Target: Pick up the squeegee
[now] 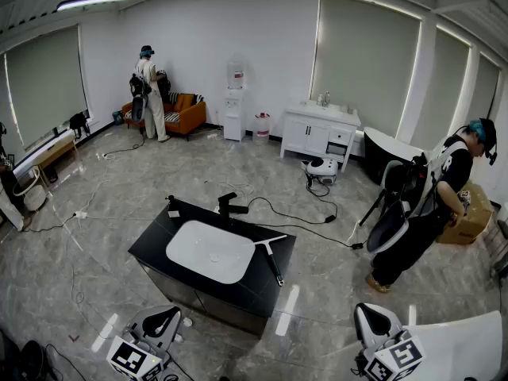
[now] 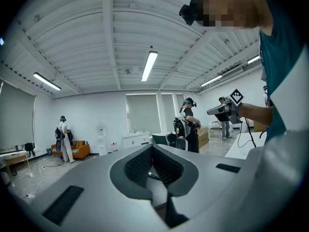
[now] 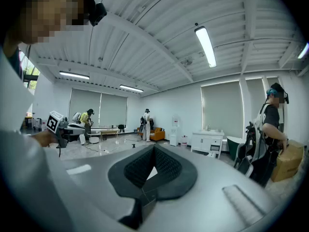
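found the slim black-handled squeegee with a pale crossbar blade (image 1: 272,259) lying flat on the glossy black rectangular countertop (image 1: 246,288), just right of the white oval basin (image 1: 210,252), handle running toward the near right edge. saw the left gripper (image 1: 163,317) and the right gripper (image 1: 371,317) held low at the bottom of the head view, well apart from the counter; read both pairs of jaws, in their own views, as pressed fully together with nothing between them. reckoned the likeliest slip to be arriving with jaws not yet parted and shoving the handle, which could skate on the glossy top and drop off the near edge. feared also a pinch too close to the handle's tip, letting the blade end sag or twist, and the loose black cable on the pale marble floor (image 1: 327,219) catching a foot on the approach. judged the squeegee thin, light and low to the surface, blade set crosswise at the far end beside the basin's rim, touching or not impossible to tell.
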`<action>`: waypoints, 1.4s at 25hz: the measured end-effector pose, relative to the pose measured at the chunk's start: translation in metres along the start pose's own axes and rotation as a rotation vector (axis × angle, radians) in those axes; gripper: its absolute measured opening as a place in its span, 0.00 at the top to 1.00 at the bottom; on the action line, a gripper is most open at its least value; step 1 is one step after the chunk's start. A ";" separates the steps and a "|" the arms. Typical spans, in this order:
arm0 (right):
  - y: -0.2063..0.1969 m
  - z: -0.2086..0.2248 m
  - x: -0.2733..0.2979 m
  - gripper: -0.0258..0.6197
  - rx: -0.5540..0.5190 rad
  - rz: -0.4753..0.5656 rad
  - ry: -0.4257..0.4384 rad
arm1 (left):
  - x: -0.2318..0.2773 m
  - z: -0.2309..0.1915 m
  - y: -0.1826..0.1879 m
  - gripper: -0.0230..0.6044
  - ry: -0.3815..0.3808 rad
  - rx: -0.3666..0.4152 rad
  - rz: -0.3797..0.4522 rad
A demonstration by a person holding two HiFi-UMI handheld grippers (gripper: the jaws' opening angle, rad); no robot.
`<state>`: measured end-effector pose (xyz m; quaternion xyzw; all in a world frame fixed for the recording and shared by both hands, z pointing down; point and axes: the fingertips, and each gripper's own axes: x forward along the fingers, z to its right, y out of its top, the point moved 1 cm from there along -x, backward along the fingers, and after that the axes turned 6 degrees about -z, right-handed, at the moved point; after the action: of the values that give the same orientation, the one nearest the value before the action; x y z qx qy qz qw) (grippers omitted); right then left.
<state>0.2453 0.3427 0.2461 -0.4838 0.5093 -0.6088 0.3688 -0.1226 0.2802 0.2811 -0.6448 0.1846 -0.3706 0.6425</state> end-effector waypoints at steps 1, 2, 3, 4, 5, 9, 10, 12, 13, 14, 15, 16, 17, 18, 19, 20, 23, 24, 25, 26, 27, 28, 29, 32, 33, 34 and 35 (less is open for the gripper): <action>-0.001 -0.001 0.001 0.95 0.000 0.000 0.001 | 0.000 -0.001 -0.001 0.95 0.001 -0.001 -0.001; -0.001 -0.002 0.002 0.95 0.000 -0.001 0.002 | 0.000 -0.002 -0.002 0.95 0.001 -0.002 -0.002; -0.002 -0.003 0.003 0.95 0.000 -0.001 0.002 | -0.001 -0.003 -0.003 0.95 0.001 -0.002 -0.002; -0.002 -0.004 0.004 0.95 0.000 -0.002 0.002 | -0.001 -0.005 -0.004 0.95 0.000 -0.001 -0.003; -0.002 -0.006 0.006 0.95 0.000 -0.003 0.001 | -0.002 -0.006 -0.005 0.95 -0.002 0.000 -0.003; -0.003 -0.012 0.013 0.95 0.001 -0.008 0.000 | -0.002 -0.015 -0.009 0.95 -0.005 -0.001 -0.003; -0.002 -0.015 0.015 0.95 0.001 -0.010 0.000 | -0.003 -0.019 -0.010 0.95 -0.006 -0.003 -0.003; -0.001 -0.019 0.020 0.95 0.002 -0.011 -0.003 | -0.004 -0.025 -0.011 0.95 -0.006 -0.005 -0.005; -0.001 -0.020 0.022 0.95 0.003 -0.010 -0.004 | -0.004 -0.029 -0.012 0.95 -0.007 -0.005 -0.005; -0.001 -0.022 0.026 0.95 0.006 -0.010 -0.006 | -0.004 -0.032 -0.014 0.95 -0.008 -0.005 -0.005; -0.001 -0.024 0.029 0.95 0.009 -0.010 -0.007 | -0.004 -0.037 -0.016 0.95 -0.009 -0.004 -0.004; -0.002 -0.027 0.033 0.95 0.013 -0.011 -0.007 | -0.005 -0.041 -0.018 0.95 -0.010 -0.004 -0.004; -0.002 -0.030 0.038 0.95 0.018 -0.012 -0.007 | -0.006 -0.046 -0.019 0.95 -0.011 -0.006 -0.004; -0.001 -0.033 0.042 0.95 0.024 -0.010 -0.007 | -0.006 -0.052 -0.020 0.95 -0.012 -0.008 -0.005; -0.001 -0.035 0.047 0.95 0.031 -0.007 -0.009 | -0.007 -0.057 -0.021 0.95 -0.012 -0.011 -0.004; 0.000 -0.037 0.051 0.95 0.038 -0.002 -0.013 | -0.007 -0.063 -0.022 0.95 -0.013 -0.013 -0.003; 0.002 -0.042 0.066 0.95 0.061 0.017 -0.020 | -0.003 -0.078 -0.025 0.95 -0.018 -0.013 -0.003; 0.003 -0.044 0.071 0.95 0.069 0.020 -0.023 | -0.002 -0.083 -0.027 0.95 -0.022 -0.014 -0.002; 0.003 -0.046 0.075 0.95 0.074 0.020 -0.026 | -0.001 -0.088 -0.028 0.95 -0.027 -0.017 -0.002; 0.004 -0.049 0.079 0.95 0.077 0.016 -0.029 | 0.000 -0.092 -0.028 0.95 -0.034 -0.020 -0.001; 0.004 -0.051 0.083 0.95 0.079 0.011 -0.031 | 0.001 -0.096 -0.029 0.95 -0.041 -0.022 0.000; 0.003 -0.053 0.086 0.95 0.081 0.005 -0.033 | 0.003 -0.099 -0.029 0.95 -0.049 -0.021 0.001; 0.003 -0.054 0.089 0.95 0.082 -0.001 -0.035 | 0.005 -0.102 -0.029 0.95 -0.056 -0.019 0.002; 0.002 -0.057 0.100 0.95 0.084 -0.010 -0.039 | 0.013 -0.111 -0.033 0.95 -0.068 -0.017 0.001; 0.002 -0.057 0.104 0.95 0.083 -0.012 -0.039 | 0.015 -0.114 -0.034 0.95 -0.070 -0.021 0.000; 0.002 -0.056 0.108 0.95 0.082 -0.015 -0.039 | 0.018 -0.116 -0.036 0.95 -0.070 -0.026 -0.001; 0.002 -0.054 0.112 0.95 0.082 -0.018 -0.039 | 0.021 -0.117 -0.037 0.95 -0.069 -0.031 -0.003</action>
<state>0.1644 0.2510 0.2669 -0.4844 0.4723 -0.6229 0.3928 -0.2016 0.1879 0.3099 -0.6674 0.1672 -0.3463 0.6377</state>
